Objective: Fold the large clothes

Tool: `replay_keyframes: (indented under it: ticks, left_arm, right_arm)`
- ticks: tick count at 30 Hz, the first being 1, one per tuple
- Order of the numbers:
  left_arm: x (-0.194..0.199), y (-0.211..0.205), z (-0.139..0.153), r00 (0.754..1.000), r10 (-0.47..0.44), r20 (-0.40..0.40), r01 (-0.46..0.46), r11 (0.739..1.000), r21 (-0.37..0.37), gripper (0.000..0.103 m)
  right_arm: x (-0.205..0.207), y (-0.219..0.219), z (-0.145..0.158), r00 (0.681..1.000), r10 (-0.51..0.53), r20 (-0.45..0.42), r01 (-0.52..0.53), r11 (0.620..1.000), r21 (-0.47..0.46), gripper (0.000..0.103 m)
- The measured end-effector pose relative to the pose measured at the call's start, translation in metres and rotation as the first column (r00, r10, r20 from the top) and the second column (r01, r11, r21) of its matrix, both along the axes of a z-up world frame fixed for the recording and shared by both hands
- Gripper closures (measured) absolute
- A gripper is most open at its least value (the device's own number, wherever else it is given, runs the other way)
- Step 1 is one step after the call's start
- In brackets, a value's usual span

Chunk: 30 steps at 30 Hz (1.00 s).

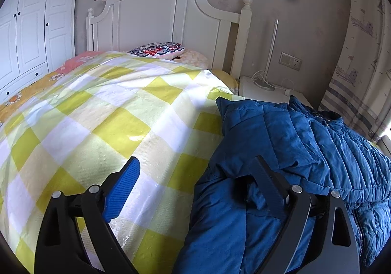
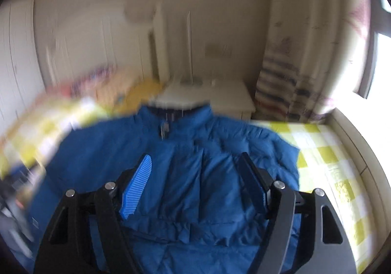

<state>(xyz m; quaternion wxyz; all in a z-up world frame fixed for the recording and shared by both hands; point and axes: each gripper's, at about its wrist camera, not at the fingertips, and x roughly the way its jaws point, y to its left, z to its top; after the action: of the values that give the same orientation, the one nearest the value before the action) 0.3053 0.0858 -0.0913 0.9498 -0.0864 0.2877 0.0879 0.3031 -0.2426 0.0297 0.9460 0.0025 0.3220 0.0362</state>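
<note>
While both grippers tilt downward over the bed, the left gripper (image 1: 195,169) has jaws wide apart, nothing clamped; its left pad sits over the checked yellow cover (image 1: 97,112), its right finger over the blue puffer jacket (image 1: 281,152). Right gripper (image 2: 195,164) also spread, empty, above the jacket's chest; that view is blurred. Jacket lies on the cover, collar toward the white nightstand (image 2: 220,98), quilted, sleeve folded in, zipper visible at the front.
</note>
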Motion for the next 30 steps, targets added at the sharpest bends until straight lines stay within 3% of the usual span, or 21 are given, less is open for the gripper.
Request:
replay_keyframes:
  ticks: [4, 7, 13, 17, 21, 23, 26, 27, 28, 30]
  left_arm:
    - [0.002, -0.001, -0.001, 1.0, -0.007, -0.009, 0.007, 1.0, 0.001, 0.014]
    - [0.002, -0.002, -0.001, 1.0, -0.009, -0.009, 0.009, 1.0, 0.009, 0.014]
    - [0.004, -0.009, 0.005, 1.0, -0.014, -0.024, 0.015, 0.999, 0.043, 0.013]
    - [0.017, -0.036, 0.043, 0.988, -0.154, -0.011, 0.154, 0.988, 0.02, 0.011]
    - [0.069, -0.082, 0.067, 0.955, -0.282, -0.092, 0.287, 0.956, 0.057, 0.007]
    - [0.101, -0.093, 0.058, 0.943, -0.299, -0.147, 0.304, 0.953, 0.014, 0.007]
    - [0.14, -0.103, 0.006, 0.906, -0.3, -0.298, 0.303, 0.952, -0.039, 0.007]
    - [0.144, -0.106, -0.01, 0.899, -0.291, -0.326, 0.305, 0.952, -0.009, 0.005]
    - [0.137, -0.114, -0.02, 0.916, -0.293, -0.274, 0.324, 0.943, 0.076, 0.004]
    - [0.131, -0.12, -0.017, 0.922, -0.278, -0.269, 0.318, 0.941, 0.117, 0.004]
  right_arm:
    - [0.018, -0.015, -0.061, 0.983, -0.055, -0.174, 0.042, 0.996, -0.074, 0.029]
    - [0.014, -0.028, -0.075, 0.987, -0.023, -0.161, 0.022, 1.0, -0.003, 0.028]
    - [0.017, -0.023, -0.08, 0.985, -0.024, -0.17, 0.019, 0.999, -0.035, 0.024]
    - [0.019, -0.021, -0.08, 0.984, -0.039, -0.172, 0.03, 0.998, -0.056, 0.021]
    - [0.022, -0.019, -0.082, 0.984, -0.047, -0.172, 0.034, 0.997, -0.075, 0.019]
    - [0.022, -0.02, -0.082, 0.984, -0.044, -0.173, 0.033, 0.997, -0.066, 0.019]
    - [0.023, -0.021, -0.082, 0.984, -0.042, -0.172, 0.032, 0.998, -0.061, 0.019]
    - [0.023, -0.021, -0.082, 0.984, -0.041, -0.172, 0.031, 0.998, -0.061, 0.019]
    - [0.022, -0.021, -0.082, 0.985, -0.035, -0.171, 0.026, 0.998, -0.057, 0.018]
    - [0.023, -0.021, -0.082, 0.985, -0.033, -0.17, 0.024, 0.998, -0.056, 0.018]
